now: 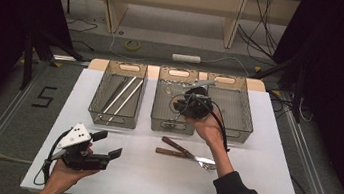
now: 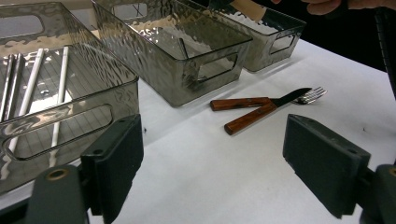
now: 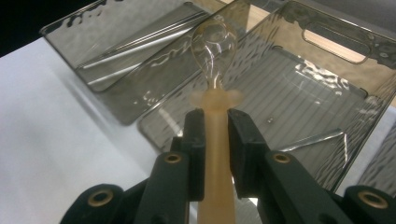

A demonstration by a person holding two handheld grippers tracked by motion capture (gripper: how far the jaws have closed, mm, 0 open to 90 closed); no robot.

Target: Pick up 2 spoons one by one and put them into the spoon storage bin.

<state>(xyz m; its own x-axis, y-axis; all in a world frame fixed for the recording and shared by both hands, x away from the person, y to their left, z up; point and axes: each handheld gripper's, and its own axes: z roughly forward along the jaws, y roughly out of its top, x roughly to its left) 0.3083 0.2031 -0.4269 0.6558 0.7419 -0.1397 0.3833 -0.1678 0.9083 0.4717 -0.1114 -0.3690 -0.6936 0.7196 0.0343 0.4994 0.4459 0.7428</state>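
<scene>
My right gripper is shut on the cream handle of a spoon. The spoon's shiny bowl points out over the middle clear bin. In the high view the right gripper hangs above the front of that middle bin. My left gripper rests low at the table's front left, open, with nothing between its jaws. In the left gripper view, the left gripper faces a wooden-handled knife and fork, which lie crossed on the white table.
Three clear grey bins stand in a row at the back. The left bin holds long metal sticks. The right bin sits close beside the middle one. The knife and fork lie in front of the bins.
</scene>
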